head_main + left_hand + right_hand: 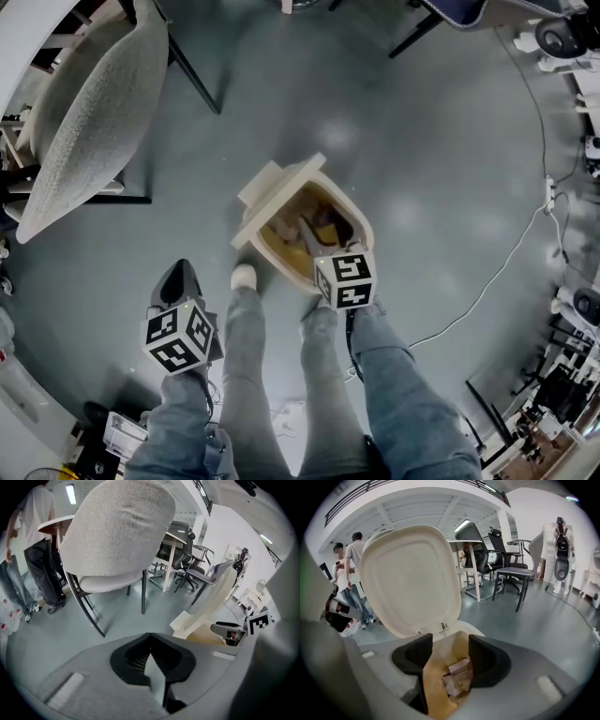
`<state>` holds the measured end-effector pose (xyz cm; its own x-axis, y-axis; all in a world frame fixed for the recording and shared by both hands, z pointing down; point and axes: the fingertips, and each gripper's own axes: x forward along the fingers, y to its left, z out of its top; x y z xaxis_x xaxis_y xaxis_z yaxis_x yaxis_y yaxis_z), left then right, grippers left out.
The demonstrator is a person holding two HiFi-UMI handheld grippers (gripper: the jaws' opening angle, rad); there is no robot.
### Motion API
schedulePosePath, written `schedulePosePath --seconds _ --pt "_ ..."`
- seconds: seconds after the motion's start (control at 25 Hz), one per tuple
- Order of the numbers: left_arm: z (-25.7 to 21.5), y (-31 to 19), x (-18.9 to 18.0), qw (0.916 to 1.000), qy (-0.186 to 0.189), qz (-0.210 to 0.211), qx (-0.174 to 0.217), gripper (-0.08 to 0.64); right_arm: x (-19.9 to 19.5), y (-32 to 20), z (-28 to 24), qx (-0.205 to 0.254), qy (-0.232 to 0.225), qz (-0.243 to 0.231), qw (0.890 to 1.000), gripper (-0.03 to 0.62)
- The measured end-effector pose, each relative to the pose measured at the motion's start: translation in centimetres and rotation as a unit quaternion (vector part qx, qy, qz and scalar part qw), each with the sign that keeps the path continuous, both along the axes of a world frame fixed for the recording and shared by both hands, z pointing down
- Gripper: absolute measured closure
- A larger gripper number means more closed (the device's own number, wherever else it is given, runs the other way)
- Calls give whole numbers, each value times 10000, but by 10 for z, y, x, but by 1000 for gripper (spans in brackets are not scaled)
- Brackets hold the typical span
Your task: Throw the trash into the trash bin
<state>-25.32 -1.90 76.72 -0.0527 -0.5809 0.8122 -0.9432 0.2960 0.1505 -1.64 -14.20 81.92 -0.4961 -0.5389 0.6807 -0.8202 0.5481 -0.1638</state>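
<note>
The cream trash bin (281, 202) stands on the grey floor in front of my legs with its lid (410, 578) swung up. Crumpled pale trash (457, 677) lies inside on the yellowish liner. My right gripper (451, 641) hangs over the bin's near rim, open, with nothing between its pads; in the head view its marker cube (345, 278) covers that rim. My left gripper (180, 274) stays left of the bin over bare floor, its jaws shut tip to tip (150, 635) and empty. The left gripper view also shows the bin (206, 616) side on.
A grey upholstered chair (89, 122) on thin black legs stands at the far left. My shoe (245, 276) rests at the bin's foot. A white cable (497, 272) runs across the floor at the right. Office chairs (511, 569) and standing people (349, 583) are further back.
</note>
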Motion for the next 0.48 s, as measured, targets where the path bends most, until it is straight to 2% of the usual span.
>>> schedulePosePath --seconds 0.48 --pt "-9 -6 23 9998 111 50 153 550 35 15 -28 -68 -72 282 9996 354"
